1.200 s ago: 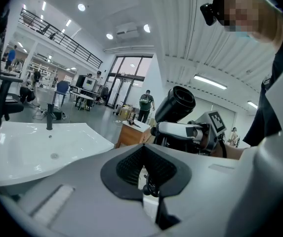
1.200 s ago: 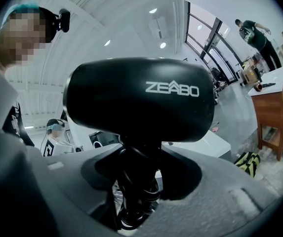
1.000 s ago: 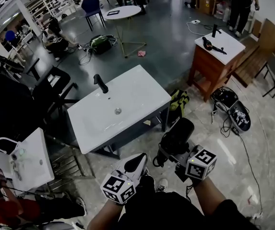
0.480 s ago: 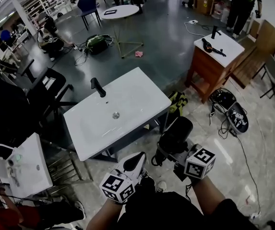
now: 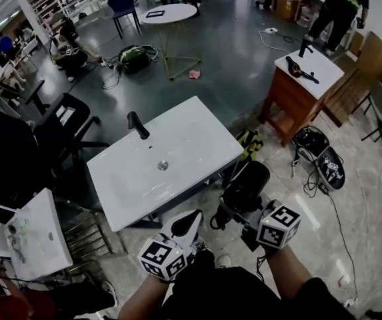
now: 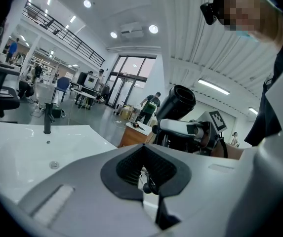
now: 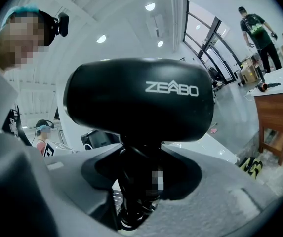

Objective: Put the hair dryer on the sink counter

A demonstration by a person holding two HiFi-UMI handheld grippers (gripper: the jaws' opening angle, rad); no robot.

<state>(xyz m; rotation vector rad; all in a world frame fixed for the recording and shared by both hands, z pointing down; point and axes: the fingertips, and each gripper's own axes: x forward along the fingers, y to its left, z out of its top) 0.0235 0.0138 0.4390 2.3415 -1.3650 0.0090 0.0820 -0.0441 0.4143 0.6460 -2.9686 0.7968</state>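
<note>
A black hair dryer (image 5: 247, 185) stands upright by its handle in my right gripper (image 5: 235, 209), low in the head view just right of centre. In the right gripper view the hair dryer (image 7: 139, 98) fills the middle, with my right gripper (image 7: 139, 184) shut on its handle. To its left, my left gripper (image 5: 192, 221) is shut and holds nothing. The left gripper view shows my left gripper (image 6: 146, 168) with the hair dryer (image 6: 180, 102) beyond it. The white sink counter (image 5: 197, 135), with a black faucet (image 5: 137, 124) and a drain (image 5: 163, 166), stands just ahead of both grippers.
A wooden cabinet (image 5: 291, 99) with a white top stands at the right, dark tools lying on it. A green-yellow bag (image 5: 249, 143) lies beside the counter, and black bags (image 5: 321, 155) and cables sit on the floor at right. A smaller white sink (image 5: 37, 235) is at left. A person (image 5: 341, 5) stands at the far right.
The view has shifted a little, so the sink counter sits slightly lower and nearer. Both grippers keep their places and the hair dryer stays held.
</note>
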